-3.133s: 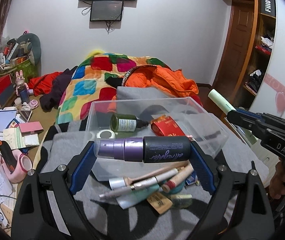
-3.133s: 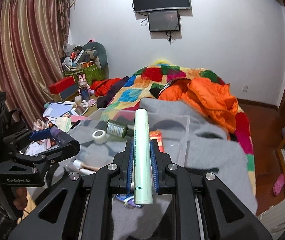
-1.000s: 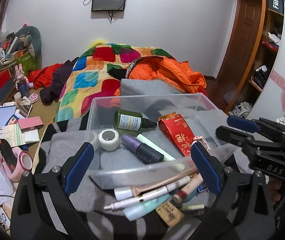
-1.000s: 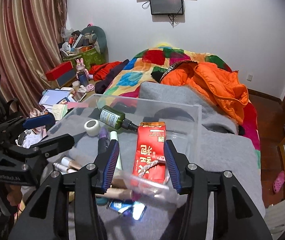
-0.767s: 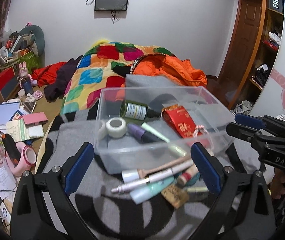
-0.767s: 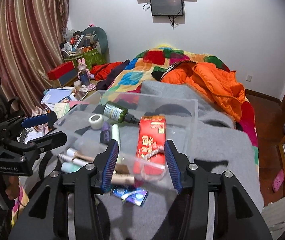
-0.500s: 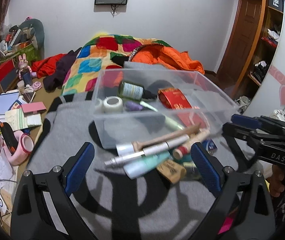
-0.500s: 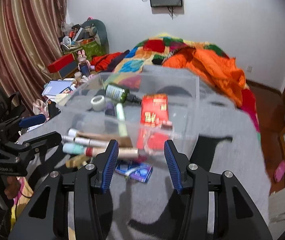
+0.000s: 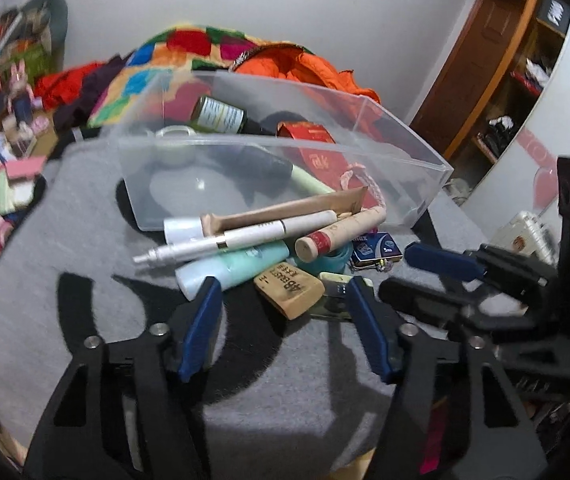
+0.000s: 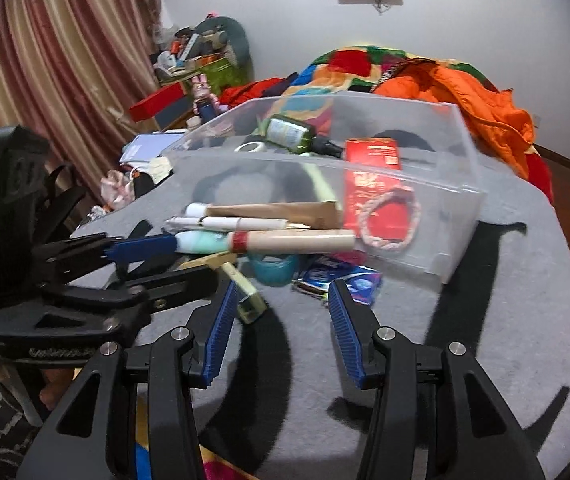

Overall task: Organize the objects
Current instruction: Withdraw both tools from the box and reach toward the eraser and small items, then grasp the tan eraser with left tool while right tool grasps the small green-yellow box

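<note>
A clear plastic bin [image 9: 417, 152] [image 10: 465, 168] stands on the grey cloth. It holds a green bottle [image 9: 221, 114] [image 10: 289, 134], a tape roll [image 9: 173, 133], a red packet [image 10: 373, 172], a dark spray bottle and a pale green tube. In front of it lies a pile: a brown tube [image 9: 281, 212], a white pen [image 9: 245, 238], a mint tube [image 9: 233, 266], a beige stick [image 10: 293, 240], a wooden tag [image 9: 289, 286], a blue packet [image 9: 377, 248]. My left gripper [image 9: 283, 284] is open and empty, low just before the wooden tag. My right gripper [image 10: 281, 286] is open and empty just before the pile.
A grey cloth [image 10: 485, 320] covers the surface. Behind it are a patchwork quilt [image 10: 349, 60] and an orange jacket [image 10: 477, 92]. Clutter and boxes [image 10: 157, 108] lie at the left by the curtain. Wooden shelves [image 9: 517, 60] stand at the right.
Both grippers let go of the spray bottle and the pale green tube, which now lie in the bin. Both have since dropped low and closed in on the pile in front of the bin.
</note>
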`<state>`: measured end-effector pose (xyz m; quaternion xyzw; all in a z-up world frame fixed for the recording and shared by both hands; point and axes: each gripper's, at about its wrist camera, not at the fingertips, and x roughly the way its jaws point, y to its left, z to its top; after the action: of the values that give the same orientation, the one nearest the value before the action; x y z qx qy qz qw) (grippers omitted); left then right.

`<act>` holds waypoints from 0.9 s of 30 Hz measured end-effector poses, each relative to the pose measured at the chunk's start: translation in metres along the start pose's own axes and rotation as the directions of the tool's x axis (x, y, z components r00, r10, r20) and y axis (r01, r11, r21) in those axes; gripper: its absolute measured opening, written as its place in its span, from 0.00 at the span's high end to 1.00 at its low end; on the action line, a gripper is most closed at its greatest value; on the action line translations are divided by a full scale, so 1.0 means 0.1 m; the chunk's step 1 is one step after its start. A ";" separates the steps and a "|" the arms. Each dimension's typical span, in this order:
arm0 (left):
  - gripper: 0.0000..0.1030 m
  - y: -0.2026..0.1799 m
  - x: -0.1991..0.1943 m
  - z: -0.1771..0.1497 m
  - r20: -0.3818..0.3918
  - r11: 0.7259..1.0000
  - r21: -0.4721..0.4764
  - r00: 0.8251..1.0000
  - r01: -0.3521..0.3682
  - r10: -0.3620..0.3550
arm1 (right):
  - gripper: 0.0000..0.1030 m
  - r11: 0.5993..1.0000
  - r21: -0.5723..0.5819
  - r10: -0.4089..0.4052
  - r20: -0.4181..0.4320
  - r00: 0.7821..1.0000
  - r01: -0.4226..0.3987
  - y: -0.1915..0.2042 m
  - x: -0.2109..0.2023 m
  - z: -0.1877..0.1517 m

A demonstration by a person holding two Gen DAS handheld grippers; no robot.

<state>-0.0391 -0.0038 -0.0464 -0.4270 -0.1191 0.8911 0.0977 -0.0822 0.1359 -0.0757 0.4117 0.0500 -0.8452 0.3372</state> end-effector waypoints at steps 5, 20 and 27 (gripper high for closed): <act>0.50 0.03 -0.02 -0.01 0.008 1.000 -0.027 1.000 0.008 -0.008 | 0.60 1.000 -0.024 0.005 -0.016 1.000 -0.006 0.06 0.09 -0.02; 0.63 0.03 -0.05 -0.12 -0.015 0.998 0.038 0.998 -0.056 0.057 | 0.83 0.997 -0.078 0.021 -0.040 0.999 -0.024 0.21 0.27 -0.05; 0.63 -0.01 0.02 -0.07 -0.013 0.997 0.056 0.998 -0.055 0.055 | 0.83 0.999 -0.042 0.005 -0.029 1.000 -0.006 0.10 0.14 -0.12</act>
<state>-0.0344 -0.0018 -0.0522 -0.4337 -0.0817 0.8932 0.0859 -0.0747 0.1250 -0.0918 0.4170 0.0718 -0.8369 0.3473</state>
